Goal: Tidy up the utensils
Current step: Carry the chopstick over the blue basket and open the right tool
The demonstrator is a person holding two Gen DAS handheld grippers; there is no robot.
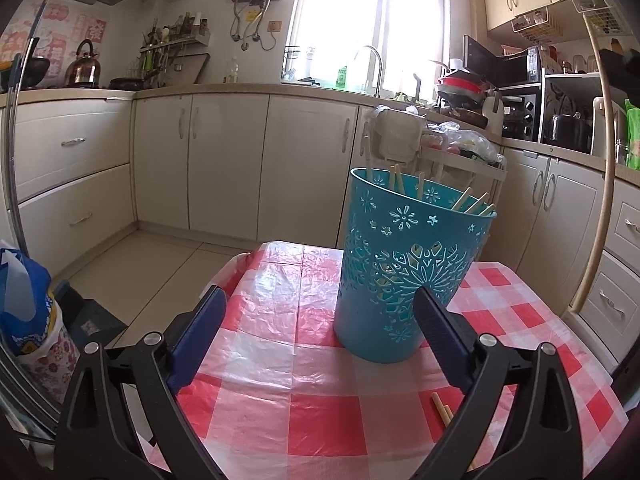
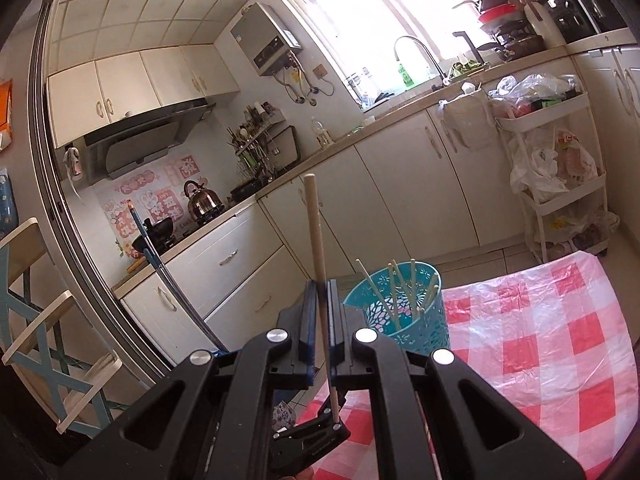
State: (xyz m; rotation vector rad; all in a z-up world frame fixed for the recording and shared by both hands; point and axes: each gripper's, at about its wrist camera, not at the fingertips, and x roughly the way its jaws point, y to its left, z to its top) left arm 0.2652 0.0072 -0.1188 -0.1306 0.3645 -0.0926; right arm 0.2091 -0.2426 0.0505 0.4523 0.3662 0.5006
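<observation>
While the left gripper (image 1: 320, 332) stands wide open and empty beside the teal holder (image 1: 412, 268), the right gripper (image 2: 320, 312) clamps one upright chopstick (image 2: 314, 232), apparently wooden.

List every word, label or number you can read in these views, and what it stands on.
Nothing reads for certain.
Wall stickers: large Chinese characters, too blurred to read.
Water heater: panel print too small.
Black piece at the bottom of the right wrist view: white lettering, blurred.
Blue bag: print too blurred.
</observation>
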